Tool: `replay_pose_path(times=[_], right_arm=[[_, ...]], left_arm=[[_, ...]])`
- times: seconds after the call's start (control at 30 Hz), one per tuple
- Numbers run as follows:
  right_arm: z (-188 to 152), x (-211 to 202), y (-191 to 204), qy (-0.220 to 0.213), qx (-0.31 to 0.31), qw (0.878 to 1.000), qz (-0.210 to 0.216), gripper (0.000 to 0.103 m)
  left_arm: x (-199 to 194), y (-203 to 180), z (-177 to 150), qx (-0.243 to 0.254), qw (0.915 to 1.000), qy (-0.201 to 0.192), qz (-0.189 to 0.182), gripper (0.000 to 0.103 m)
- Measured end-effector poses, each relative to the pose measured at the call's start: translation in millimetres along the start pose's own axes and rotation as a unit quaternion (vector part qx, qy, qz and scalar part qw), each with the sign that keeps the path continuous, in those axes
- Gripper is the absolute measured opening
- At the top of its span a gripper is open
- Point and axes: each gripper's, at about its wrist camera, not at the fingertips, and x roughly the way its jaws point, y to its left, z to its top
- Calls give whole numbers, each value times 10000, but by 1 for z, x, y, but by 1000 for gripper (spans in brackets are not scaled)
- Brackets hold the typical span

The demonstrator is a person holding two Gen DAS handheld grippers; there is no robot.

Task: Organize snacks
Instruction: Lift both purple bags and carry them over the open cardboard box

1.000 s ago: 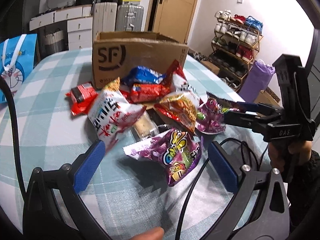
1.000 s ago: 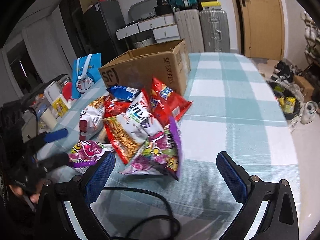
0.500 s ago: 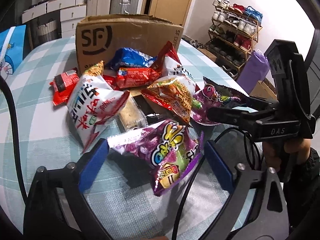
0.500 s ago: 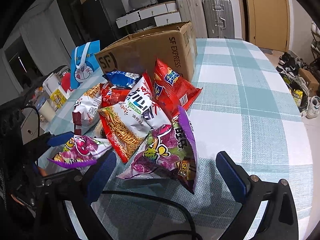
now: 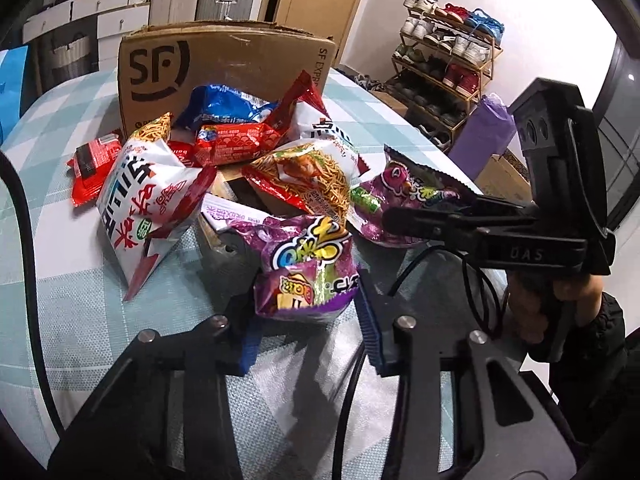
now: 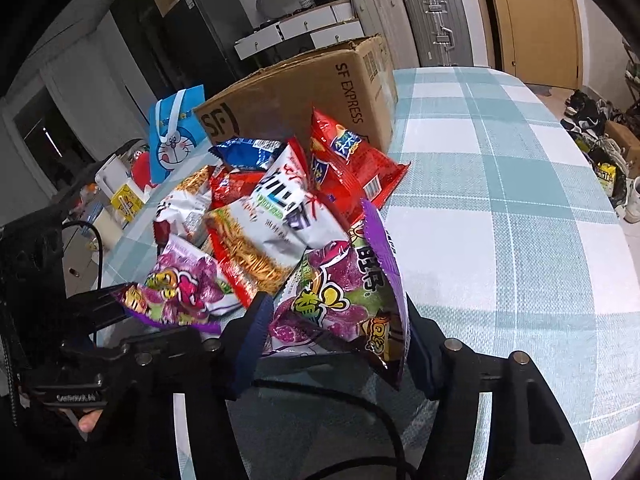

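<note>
Fingers of left gripper grip one purple snack bag; right gripper fingers are closing on another purple bag. Step: pickup. Next: lift toward cardboard box beyond.

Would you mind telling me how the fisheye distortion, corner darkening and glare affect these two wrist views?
Left wrist view: black corners, the cardboard box edges bow, glare glints on the purple snack bag. Right wrist view: same dark rim, the checked tablecloth lines curve, sheen on the other purple bag.

snacks heaped before box (on table).
</note>
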Motion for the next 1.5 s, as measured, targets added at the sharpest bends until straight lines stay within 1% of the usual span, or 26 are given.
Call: replay_pose_path(times=[0.23, 0.33, 0.57, 0.73, 0.87, 1.13, 1.33, 1.47, 1.5], right_arm=[[-13, -14, 2, -122, -56, 9999, -72, 57], [-16, -22, 2, -223, -51, 9997, -98, 56], [-16, -50, 7, -605, -45, 9982, -12, 56], [1, -70, 20, -948, -239, 9952, 56, 56], [20, -81, 29, -1143, -306, 9929, 95, 56], [59, -83, 38, -1322, -379, 9904, 114, 56], [86, -81, 44, -1404, -421, 9891, 130, 56], [105, -77, 45, -1445, -404, 9886, 104, 56], [109, -75, 45, -1451, -400, 9886, 97, 56]], left_arm=[[-8, -5, -2, 32, 9999, -136, -30, 37], [-15, -4, -4, -2, 9997, -252, -30, 37], [-51, -5, 1, -10, 9980, -636, 44, 37], [-78, 0, 21, 3, 9956, -921, 141, 37], [-93, 6, 38, -12, 9943, -1045, 214, 37], [-112, 28, 70, -81, 9920, -1209, 344, 37], [-111, 40, 98, -77, 9912, -1267, 389, 37], [-114, 55, 119, -88, 9906, -1315, 372, 37], [-110, 52, 125, -90, 9907, -1303, 372, 37]])
